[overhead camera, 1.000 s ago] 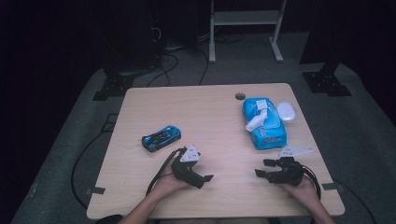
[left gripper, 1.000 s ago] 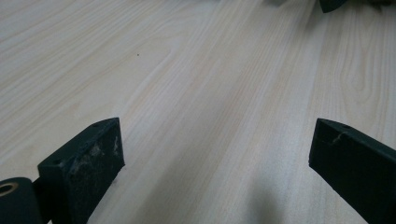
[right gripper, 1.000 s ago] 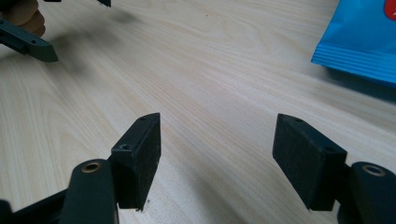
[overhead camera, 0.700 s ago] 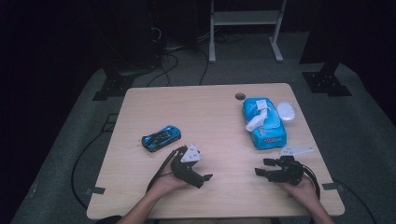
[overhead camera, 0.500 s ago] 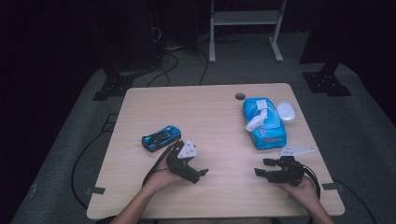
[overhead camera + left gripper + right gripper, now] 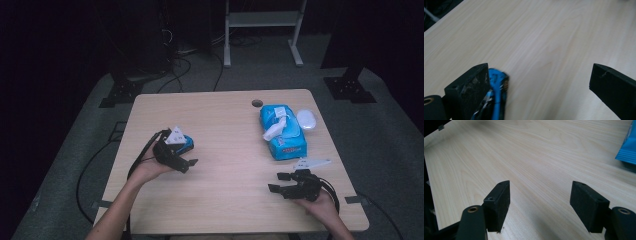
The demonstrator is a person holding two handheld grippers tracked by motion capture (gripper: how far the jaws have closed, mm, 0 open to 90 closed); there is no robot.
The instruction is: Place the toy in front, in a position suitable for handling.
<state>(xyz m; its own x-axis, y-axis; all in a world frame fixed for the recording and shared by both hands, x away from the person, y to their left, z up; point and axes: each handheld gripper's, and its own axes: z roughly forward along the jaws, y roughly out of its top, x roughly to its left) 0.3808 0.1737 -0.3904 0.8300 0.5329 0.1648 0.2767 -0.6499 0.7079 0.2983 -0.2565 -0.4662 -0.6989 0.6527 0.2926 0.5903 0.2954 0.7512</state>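
High view, left gripper over blue toy car, both jaws apart, wipes pack far right.

High cam overhead; tong cams low, shared table.

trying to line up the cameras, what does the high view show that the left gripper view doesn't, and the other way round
High view alone: the person's left hand carrying the left gripper, the right gripper, the blue wipes pack and a white oval object beside it. Left gripper view alone: its wide-open jaws seen close, with the blue toy car tight against the inner face of one jaw and the other jaw well clear. Both share the car and the wooden table.
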